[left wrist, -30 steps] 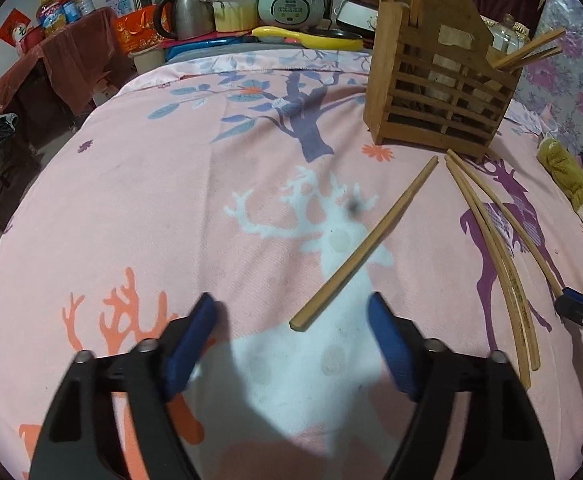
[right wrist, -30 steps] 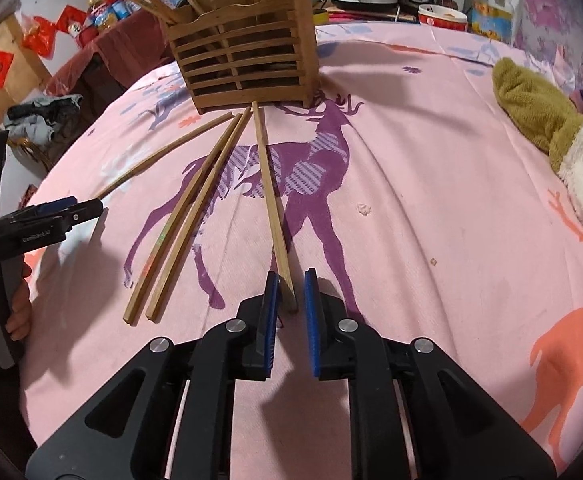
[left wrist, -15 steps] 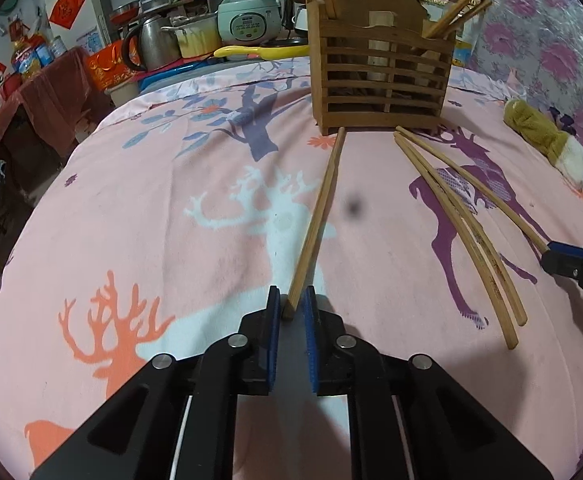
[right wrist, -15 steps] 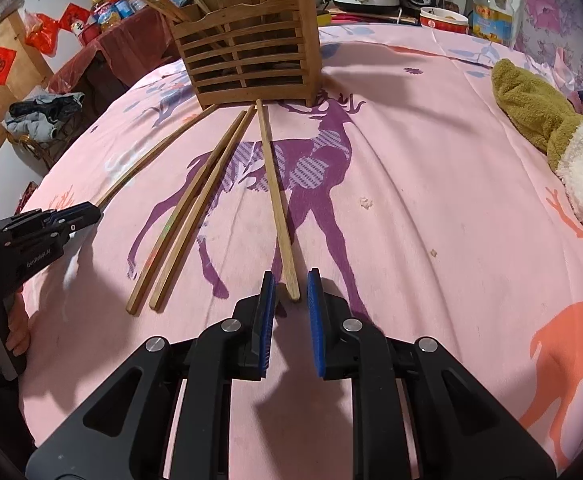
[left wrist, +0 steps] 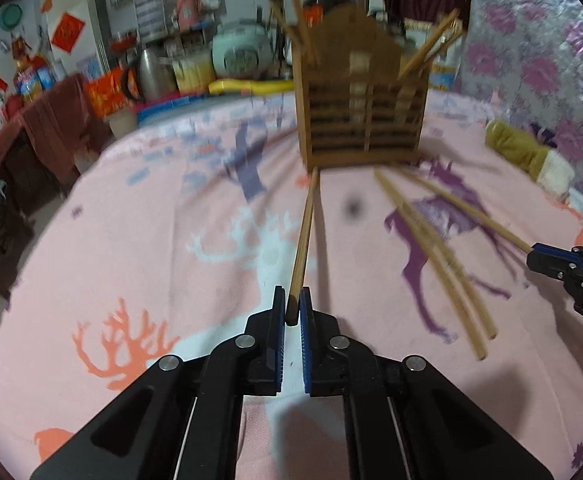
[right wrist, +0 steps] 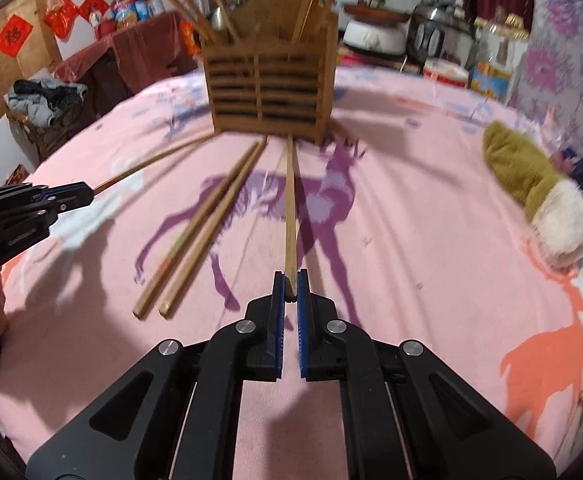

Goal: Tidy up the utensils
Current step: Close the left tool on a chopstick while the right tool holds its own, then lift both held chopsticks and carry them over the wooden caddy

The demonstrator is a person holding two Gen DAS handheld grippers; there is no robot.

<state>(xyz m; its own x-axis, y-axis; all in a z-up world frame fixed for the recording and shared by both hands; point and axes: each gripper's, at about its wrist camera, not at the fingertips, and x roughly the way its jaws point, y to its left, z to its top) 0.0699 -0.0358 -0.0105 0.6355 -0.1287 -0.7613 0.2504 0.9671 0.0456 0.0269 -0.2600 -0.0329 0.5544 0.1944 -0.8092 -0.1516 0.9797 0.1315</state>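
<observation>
left claw [left wrist: 292, 306] clamps a chopstick [left wrist: 304, 236] | right claw [right wrist: 290, 290] clamps another chopstick [right wrist: 290, 216], both seemingly lifted

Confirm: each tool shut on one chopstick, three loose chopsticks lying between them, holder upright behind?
Nearly. Two loose chopsticks lie between them, not three, per the right wrist view. The left tool and right tool each grip one; the holder stands upright.
</observation>
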